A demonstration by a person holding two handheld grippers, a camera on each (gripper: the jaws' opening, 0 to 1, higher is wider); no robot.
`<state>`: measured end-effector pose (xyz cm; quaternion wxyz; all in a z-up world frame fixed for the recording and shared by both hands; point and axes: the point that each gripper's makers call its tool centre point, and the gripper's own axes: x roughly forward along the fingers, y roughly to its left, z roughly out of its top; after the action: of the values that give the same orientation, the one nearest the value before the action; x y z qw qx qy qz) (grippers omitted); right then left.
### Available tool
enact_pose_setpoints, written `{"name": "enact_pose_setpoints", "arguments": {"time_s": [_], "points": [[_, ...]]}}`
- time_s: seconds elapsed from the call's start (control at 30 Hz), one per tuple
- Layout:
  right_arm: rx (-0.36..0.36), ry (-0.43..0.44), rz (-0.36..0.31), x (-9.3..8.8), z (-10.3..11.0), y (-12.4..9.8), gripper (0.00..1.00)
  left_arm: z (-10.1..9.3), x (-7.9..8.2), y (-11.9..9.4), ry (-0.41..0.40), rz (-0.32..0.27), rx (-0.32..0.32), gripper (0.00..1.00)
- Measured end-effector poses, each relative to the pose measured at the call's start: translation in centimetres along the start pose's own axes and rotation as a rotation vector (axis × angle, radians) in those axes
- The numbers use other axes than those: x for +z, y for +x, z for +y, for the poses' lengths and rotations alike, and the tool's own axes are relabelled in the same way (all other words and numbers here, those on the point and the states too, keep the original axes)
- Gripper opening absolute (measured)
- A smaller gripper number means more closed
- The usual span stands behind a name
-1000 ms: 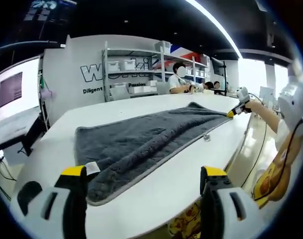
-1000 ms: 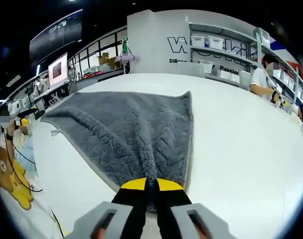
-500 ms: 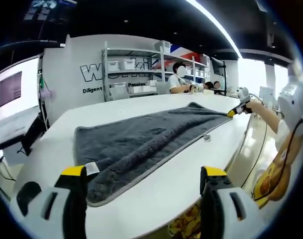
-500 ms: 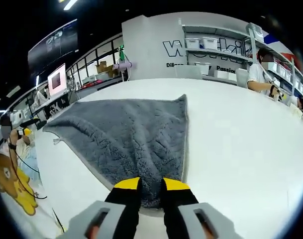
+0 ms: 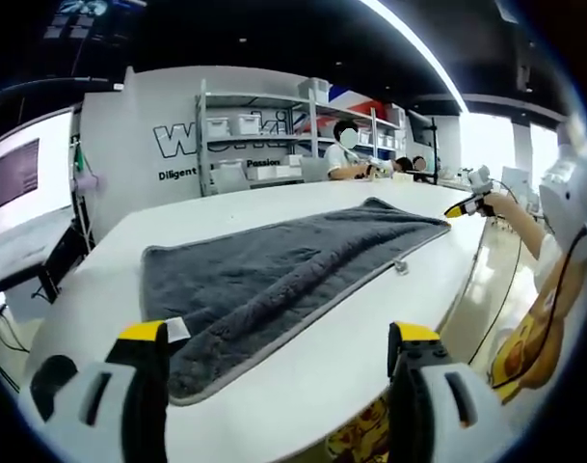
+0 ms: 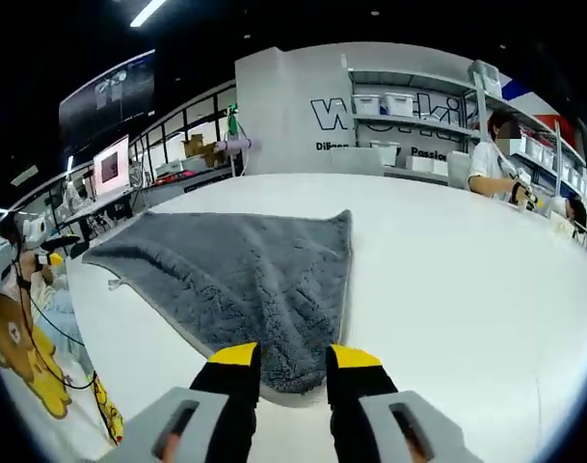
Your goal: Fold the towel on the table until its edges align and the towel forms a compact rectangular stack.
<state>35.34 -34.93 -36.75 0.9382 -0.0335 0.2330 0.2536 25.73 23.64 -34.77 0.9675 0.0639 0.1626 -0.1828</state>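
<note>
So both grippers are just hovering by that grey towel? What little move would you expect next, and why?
Probably the left gripper eases forward and closes on the near corner of the towel, the one with the white tag. Its jaws stand wide apart with the towel edge just ahead, and the towel lies flat on the table. The right gripper is open at the far corner.
</note>
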Motion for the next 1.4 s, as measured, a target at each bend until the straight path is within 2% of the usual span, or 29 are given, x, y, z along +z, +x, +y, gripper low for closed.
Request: {"name": "enact_pose_setpoints", "arguments": {"time_s": [0.1,0.3,0.5,0.6,0.77,0.93,1.4], "points": [[-0.011,-0.015,-0.028,0.6,0.8,-0.9,0.37,0.0,0.1,0.0,0.001,0.001,0.001,0.99],[-0.026,-0.06,-0.084,1.9,3.0,-2.3,0.6,0.0,0.1,0.1,0.001,0.0,0.0,0.99],[-0.016,-0.084,-0.127,3.1,4.9,-3.0,0.74,0.0,0.1,0.0,0.002,0.0,0.0,0.99],[-0.015,-0.094,-0.143,3.4,5.5,-3.2,0.85,0.1,0.0,-0.1,-0.001,-0.001,0.005,0.99],[-0.017,-0.08,-0.16,3.7,5.7,-3.5,0.94,0.2,-0.2,-0.3,-0.007,0.0,0.01,0.99],[-0.02,-0.071,-0.172,3.8,5.7,-3.7,0.99,0.3,-0.3,-0.4,-0.01,-0.001,0.013,0.99],[-0.019,-0.034,-0.153,2.7,5.5,-3.5,1.0,0.5,-0.5,-0.8,-0.013,-0.002,0.022,0.99]]}}
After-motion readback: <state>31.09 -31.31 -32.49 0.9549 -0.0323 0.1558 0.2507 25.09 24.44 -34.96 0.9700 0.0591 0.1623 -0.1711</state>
